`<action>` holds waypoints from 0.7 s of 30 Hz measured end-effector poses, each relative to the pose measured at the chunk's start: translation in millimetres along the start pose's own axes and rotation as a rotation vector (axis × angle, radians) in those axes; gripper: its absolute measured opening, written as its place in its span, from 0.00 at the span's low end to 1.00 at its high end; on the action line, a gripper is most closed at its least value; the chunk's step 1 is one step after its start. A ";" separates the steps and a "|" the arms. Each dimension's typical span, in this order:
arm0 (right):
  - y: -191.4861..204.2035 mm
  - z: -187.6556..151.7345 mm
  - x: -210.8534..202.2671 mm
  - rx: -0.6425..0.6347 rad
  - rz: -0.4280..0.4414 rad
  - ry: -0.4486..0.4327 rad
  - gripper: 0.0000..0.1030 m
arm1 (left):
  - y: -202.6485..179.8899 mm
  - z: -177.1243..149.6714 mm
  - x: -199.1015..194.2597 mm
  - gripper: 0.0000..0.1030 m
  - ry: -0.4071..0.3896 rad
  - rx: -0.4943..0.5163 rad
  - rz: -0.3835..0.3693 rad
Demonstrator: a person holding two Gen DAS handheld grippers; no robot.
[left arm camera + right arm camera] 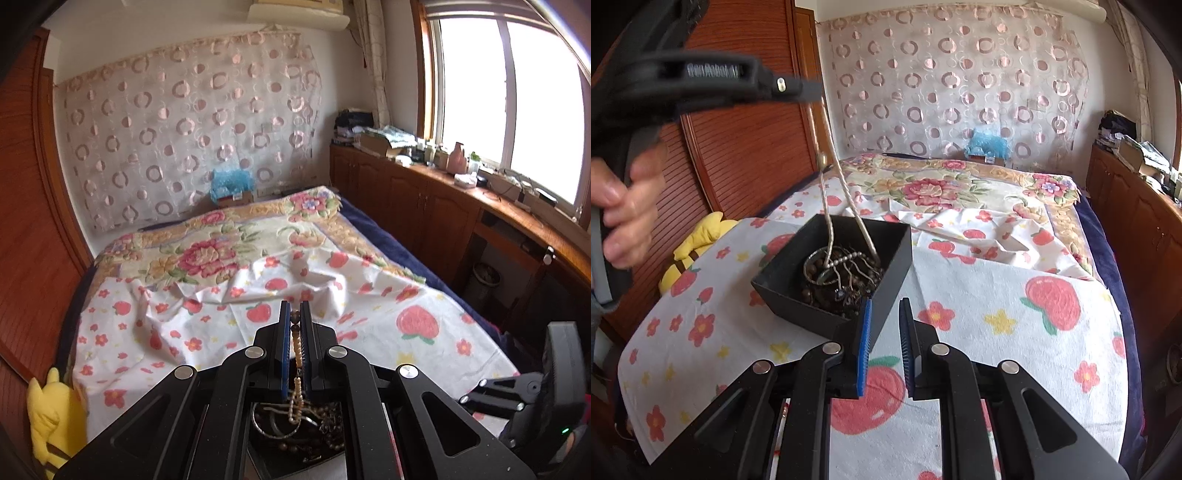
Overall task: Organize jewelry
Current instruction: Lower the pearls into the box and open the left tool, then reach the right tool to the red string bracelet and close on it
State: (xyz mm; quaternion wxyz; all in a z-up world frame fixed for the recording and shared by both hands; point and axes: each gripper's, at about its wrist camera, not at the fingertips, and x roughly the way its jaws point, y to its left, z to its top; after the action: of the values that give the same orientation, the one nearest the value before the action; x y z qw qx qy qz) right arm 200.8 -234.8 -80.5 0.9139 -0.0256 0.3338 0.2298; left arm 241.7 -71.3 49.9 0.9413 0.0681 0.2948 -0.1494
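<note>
My left gripper (294, 304) is shut on a pale beaded necklace (295, 339). The strand hangs back between the jaws into a tangle of bracelets and beads (295, 428) under the gripper. In the right wrist view a hand (624, 206) holds this left gripper (812, 90) up at the left. The necklace (831, 206) drops from it as a long loop into the black box (798, 306) of jewelry on the strawberry cloth (997, 295). My right gripper (885, 301) stands open at the box's near right corner. Nothing is pinched between its blue pads (863, 347).
The cloth lies over a floral blanket (221, 251) on a bed. A yellow plush toy (698, 236) sits at the bed's left edge, against a wooden wardrobe (738, 129). Cluttered wooden cabinets (424, 195) line the window wall on the right.
</note>
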 end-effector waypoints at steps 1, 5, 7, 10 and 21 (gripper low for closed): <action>0.0 -0.7 0.1 -0.001 -0.001 0.001 0.16 | 1.2 -7.4 7.3 0.04 0.020 -0.001 0.001; 2.8 -3.5 -0.4 -0.007 0.002 0.002 0.16 | 3.6 -33.7 30.1 0.04 0.092 -0.012 0.008; 4.2 -4.9 -1.0 -0.014 0.001 0.004 0.16 | 2.7 -47.0 34.7 0.04 0.111 -0.017 0.002; 7.3 -8.3 -0.6 -0.026 -0.002 0.011 0.16 | 5.7 -66.9 35.5 0.05 0.128 -0.033 -0.018; 15.8 -27.3 1.3 -0.026 0.030 0.040 0.16 | 15.6 -126.8 10.3 0.54 0.170 -0.069 -0.027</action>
State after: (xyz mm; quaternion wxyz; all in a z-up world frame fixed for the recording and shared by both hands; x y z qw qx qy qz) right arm 178.4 -225.6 -100.8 0.9031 -0.0372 0.3492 0.2471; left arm 187.0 -31.5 -59.0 0.9127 0.0440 0.3794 -0.1455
